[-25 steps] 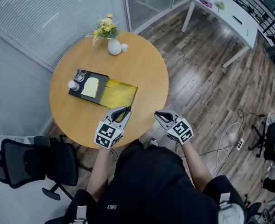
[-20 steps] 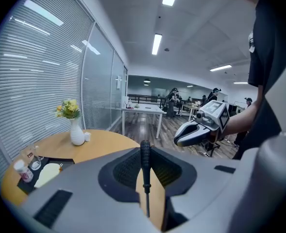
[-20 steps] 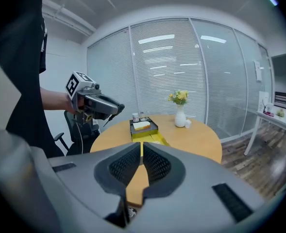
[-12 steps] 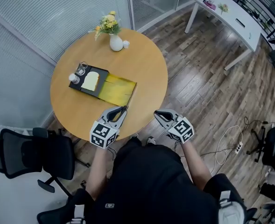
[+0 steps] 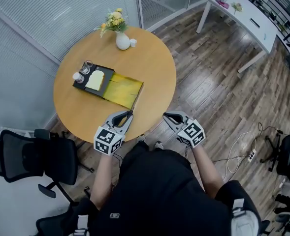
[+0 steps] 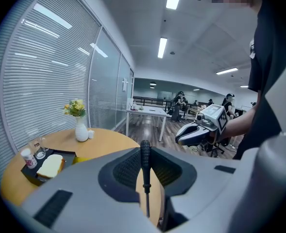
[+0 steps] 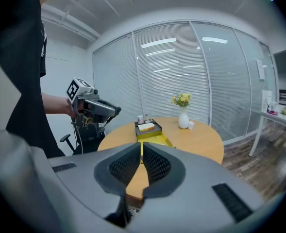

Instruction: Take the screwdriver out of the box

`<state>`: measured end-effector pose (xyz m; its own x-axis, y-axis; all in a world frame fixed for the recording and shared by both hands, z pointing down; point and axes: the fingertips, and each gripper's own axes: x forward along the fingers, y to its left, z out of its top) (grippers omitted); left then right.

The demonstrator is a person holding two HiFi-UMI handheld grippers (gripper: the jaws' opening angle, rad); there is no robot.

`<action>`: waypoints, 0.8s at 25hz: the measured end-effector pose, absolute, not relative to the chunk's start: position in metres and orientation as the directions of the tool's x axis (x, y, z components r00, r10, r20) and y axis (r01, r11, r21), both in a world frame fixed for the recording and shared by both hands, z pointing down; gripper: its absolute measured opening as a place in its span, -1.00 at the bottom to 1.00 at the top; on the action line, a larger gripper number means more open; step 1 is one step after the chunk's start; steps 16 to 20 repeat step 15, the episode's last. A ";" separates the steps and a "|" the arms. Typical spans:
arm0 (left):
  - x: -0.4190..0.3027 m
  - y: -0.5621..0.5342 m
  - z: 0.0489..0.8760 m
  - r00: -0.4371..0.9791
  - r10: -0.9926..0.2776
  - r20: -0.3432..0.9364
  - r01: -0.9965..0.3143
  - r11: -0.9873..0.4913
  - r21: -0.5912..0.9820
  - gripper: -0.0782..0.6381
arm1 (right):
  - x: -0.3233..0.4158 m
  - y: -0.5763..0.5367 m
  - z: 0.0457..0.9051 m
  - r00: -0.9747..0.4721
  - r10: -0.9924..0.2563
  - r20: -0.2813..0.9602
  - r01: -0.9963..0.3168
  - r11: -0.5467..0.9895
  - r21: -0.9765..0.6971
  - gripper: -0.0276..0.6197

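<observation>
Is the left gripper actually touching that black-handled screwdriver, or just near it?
Touching. The left gripper view shows the left gripper clamped on the black-handled screwdriver, its jaws pressed against both sides of the handle.

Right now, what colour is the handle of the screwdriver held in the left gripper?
Black, with a ribbed grip. The screwdriver shows best in the left gripper view.

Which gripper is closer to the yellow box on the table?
Left. The left gripper hovers over the table just short of the yellow box; the right gripper is off past the table's edge.
</observation>
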<state>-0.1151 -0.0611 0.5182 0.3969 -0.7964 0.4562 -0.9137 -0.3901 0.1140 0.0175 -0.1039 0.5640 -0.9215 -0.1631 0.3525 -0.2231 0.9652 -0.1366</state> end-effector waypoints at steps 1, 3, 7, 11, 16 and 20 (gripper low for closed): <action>-0.114 -0.060 0.519 0.396 -0.797 0.457 -0.914 -0.389 0.114 -0.59 | 0.020 -0.103 0.565 -0.921 -0.165 0.353 -0.224 0.965 -0.135 -0.87; -0.112 -0.058 0.518 0.392 -0.799 0.456 -0.916 -0.384 0.115 -0.59 | 0.023 -0.102 0.567 -0.920 -0.165 0.355 -0.225 0.965 -0.134 -0.87; -0.108 -0.056 0.518 0.385 -0.804 0.453 -0.920 -0.374 0.117 -0.59 | 0.030 -0.099 0.569 -0.920 -0.159 0.360 -0.220 0.966 -0.135 -0.87; -0.104 -0.052 0.519 0.376 -0.810 0.450 -0.924 -0.362 0.122 -0.59 | 0.037 -0.097 0.569 -0.921 -0.159 0.355 -0.220 0.966 -0.139 -0.87; -0.098 -0.052 0.518 0.367 -0.815 0.448 -0.928 -0.352 0.121 -0.59 | 0.047 -0.101 0.569 -0.919 -0.172 0.354 -0.232 0.963 -0.135 -0.87; -0.098 -0.052 0.518 0.367 -0.815 0.448 -0.928 -0.352 0.121 -0.59 | 0.047 -0.101 0.569 -0.919 -0.172 0.354 -0.232 0.963 -0.135 -0.87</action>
